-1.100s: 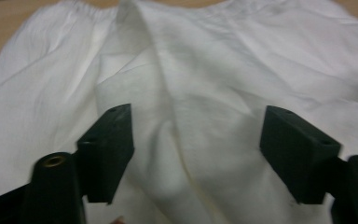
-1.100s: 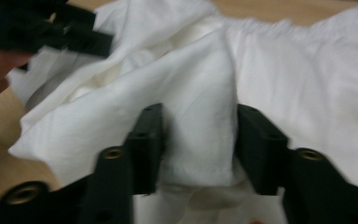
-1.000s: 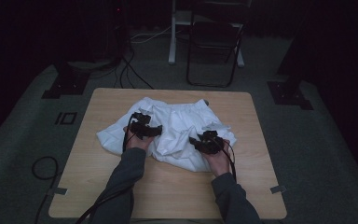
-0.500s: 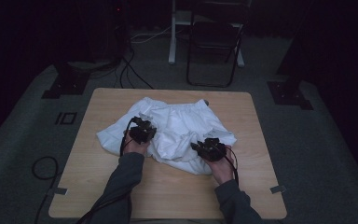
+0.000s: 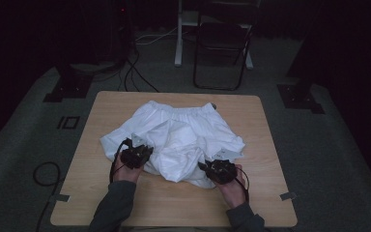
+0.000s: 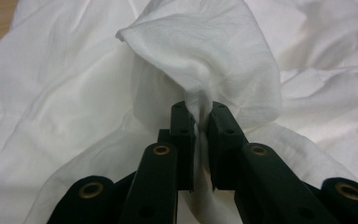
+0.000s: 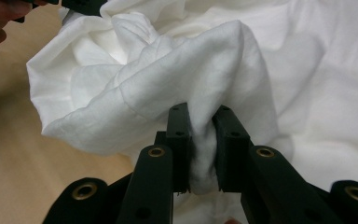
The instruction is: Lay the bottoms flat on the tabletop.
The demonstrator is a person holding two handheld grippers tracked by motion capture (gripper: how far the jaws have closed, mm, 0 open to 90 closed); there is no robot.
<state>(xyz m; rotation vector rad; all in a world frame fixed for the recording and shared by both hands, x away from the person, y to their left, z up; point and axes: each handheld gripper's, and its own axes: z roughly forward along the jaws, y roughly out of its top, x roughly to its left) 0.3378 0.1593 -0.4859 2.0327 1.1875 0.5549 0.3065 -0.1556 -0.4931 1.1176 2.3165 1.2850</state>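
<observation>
A crumpled white garment with a gathered waistband at its far side lies on the wooden table. My left gripper sits at the garment's near left edge. In the left gripper view its jaws have just closed and pinch a raised fold of the white cloth. My right gripper is at the near right edge. Its jaws have also just closed and squeeze a thick bunch of the cloth. A hand holds each gripper from the near side.
Bare tabletop lies between the garment and the near edge and along both sides. A dark folding chair stands on the floor beyond the table, with cables and stand bases around it. My other hand shows at the right gripper view's top left.
Both hands have drawn back toward the near table edge. The left jaws went from wide to closed on the cloth, and the garment's near edge has bunched up with the grippers.
</observation>
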